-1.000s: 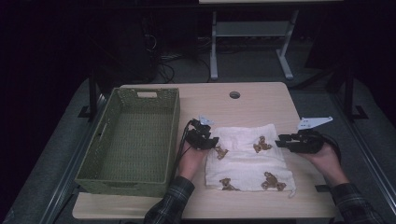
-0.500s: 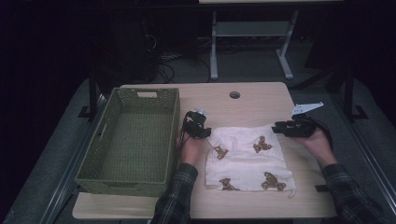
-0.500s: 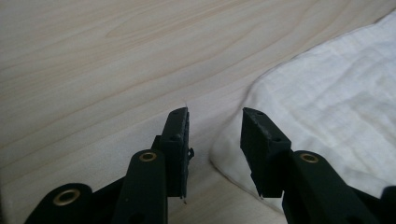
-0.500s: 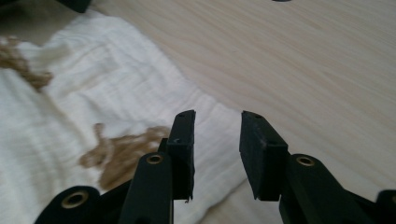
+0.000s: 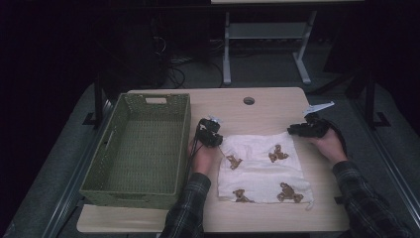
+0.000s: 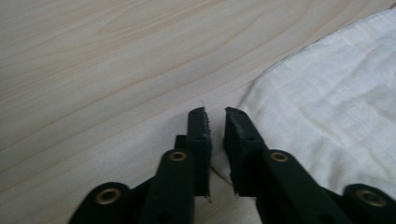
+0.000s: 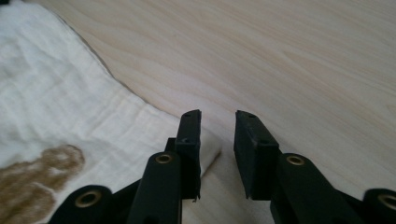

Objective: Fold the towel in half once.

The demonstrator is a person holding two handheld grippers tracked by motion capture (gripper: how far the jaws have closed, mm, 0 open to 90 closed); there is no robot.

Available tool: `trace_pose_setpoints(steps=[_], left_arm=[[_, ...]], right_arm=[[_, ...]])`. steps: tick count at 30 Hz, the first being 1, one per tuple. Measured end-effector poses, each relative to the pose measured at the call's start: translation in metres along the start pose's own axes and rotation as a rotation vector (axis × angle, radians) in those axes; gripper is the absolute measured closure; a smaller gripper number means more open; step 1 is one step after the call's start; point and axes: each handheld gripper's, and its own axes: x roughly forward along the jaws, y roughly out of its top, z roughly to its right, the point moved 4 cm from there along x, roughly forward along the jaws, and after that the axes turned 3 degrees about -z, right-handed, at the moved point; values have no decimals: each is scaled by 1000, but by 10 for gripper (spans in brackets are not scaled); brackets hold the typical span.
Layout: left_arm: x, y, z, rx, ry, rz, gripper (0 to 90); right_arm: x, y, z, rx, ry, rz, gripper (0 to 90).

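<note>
On the tabletop's right half, beside a basket (image 5: 136,148), a cloth (image 5: 262,168) printed with bears lies flat, its two far corners each at a gripper. The left gripper (image 6: 215,114), jaws just closing to a thin gap, sits at the far-left corner with the hem low between the jaws, though whether they pinch it cannot be told. The right gripper (image 7: 217,116), jaws also closing but wider apart, has the far-right corner poking past its left jaw, not yet gripped.

High view dim, surroundings near black; worktop (image 5: 267,106) lit from above. Both gripper views bright, soft-focused (near jaws slightly blurred), no glare, faint shadows.
</note>
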Motion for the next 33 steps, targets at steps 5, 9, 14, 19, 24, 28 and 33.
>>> trace_pose_setpoints(steps=[5,9,14,19,24,28,33], left_arm=[[2,3,-1,-8,-13,-2,862],[3,5,-4,-17,-12,6,876],[2,11,-7,-31,-2,38,879],[1,27,-8,-18,12,68,879],[0,45,-14,-15,29,97,880],[0,57,-19,-12,49,136,880],[-3,62,-20,-15,50,155,880]], right_arm=[[8,-2,1,9,17,-30,773],[8,-2,-2,-3,22,-29,859],[2,1,2,-12,-13,-1,871],[-9,6,11,8,-39,24,872],[-15,16,20,23,-59,50,872],[-16,25,27,30,-79,58,874],[-21,32,30,39,-85,87,875]])
